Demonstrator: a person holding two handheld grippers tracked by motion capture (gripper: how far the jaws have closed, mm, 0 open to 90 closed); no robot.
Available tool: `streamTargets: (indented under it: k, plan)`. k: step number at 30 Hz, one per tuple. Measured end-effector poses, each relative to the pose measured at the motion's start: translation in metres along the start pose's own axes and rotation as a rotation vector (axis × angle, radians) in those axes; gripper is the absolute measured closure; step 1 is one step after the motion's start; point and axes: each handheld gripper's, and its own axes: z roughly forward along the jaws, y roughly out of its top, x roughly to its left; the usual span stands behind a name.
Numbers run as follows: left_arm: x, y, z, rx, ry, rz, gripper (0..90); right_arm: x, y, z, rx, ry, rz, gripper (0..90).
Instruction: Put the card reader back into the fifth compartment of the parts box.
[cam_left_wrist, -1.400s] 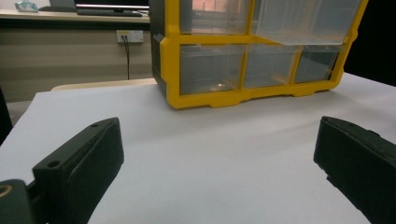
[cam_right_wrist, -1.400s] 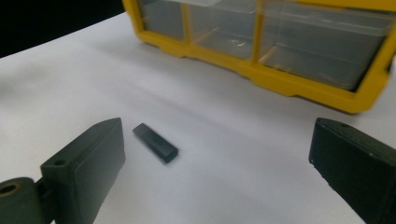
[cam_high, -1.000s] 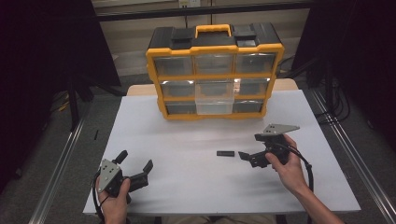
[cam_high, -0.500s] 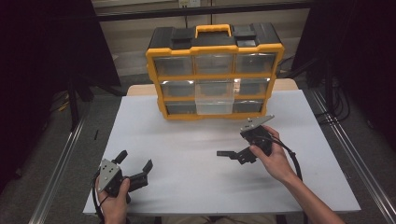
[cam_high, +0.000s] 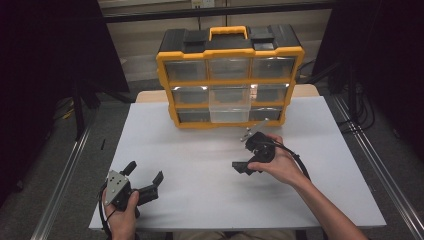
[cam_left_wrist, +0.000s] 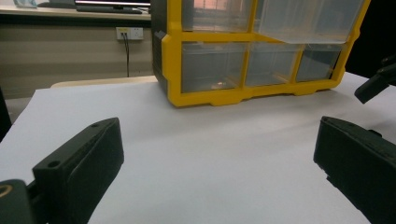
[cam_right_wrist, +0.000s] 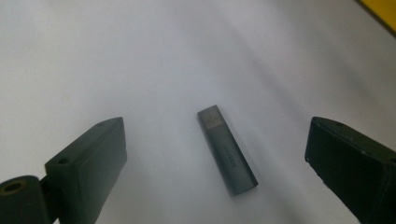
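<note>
Hiding the stick (cam_right_wrist: 227, 149), right tongs (cam_high: 248, 162) gape.

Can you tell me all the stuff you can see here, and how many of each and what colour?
Drawer organiser: one, yellow and black with clear drawers, far middle of table.
Small flat stick: one, dark grey, on the table between the right gripper's jaws.
Table: one, white top.
Left gripper: one, black, open, near left corner.
Right gripper: one, black, open, over the stick.
Hands: two, each holding a gripper.
</note>
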Motion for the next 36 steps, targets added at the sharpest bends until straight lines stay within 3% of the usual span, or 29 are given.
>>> streamTargets:
  k: [5,19,22,25,27,36]
  plan:
    - [0.0,0.0,0.0,0.002,0.0,0.006,1.8,-0.004,0.003,0.007,0.053,0.031,-0.003,12.2]
    - [0.0,0.0,0.0,0.006,0.001,0.01,1.8,-0.013,-0.002,0.025,0.16,0.052,-0.048,46.8]
    - [-0.001,0.0,0.001,0.005,-0.004,0.009,1.8,-0.008,-0.001,0.026,0.19,0.017,-0.087,53.3]
    - [-0.001,0.0,0.0,0.004,-0.004,0.01,1.8,-0.007,0.0,0.026,0.198,0.003,-0.086,57.2]
    - [-0.001,0.0,0.001,0.008,-0.008,0.006,1.8,-0.009,0.001,0.026,0.201,-0.004,-0.086,65.4]
    - [-0.002,-0.001,0.001,0.015,-0.012,0.013,1.8,-0.006,0.002,0.026,0.217,-0.005,-0.076,73.7]
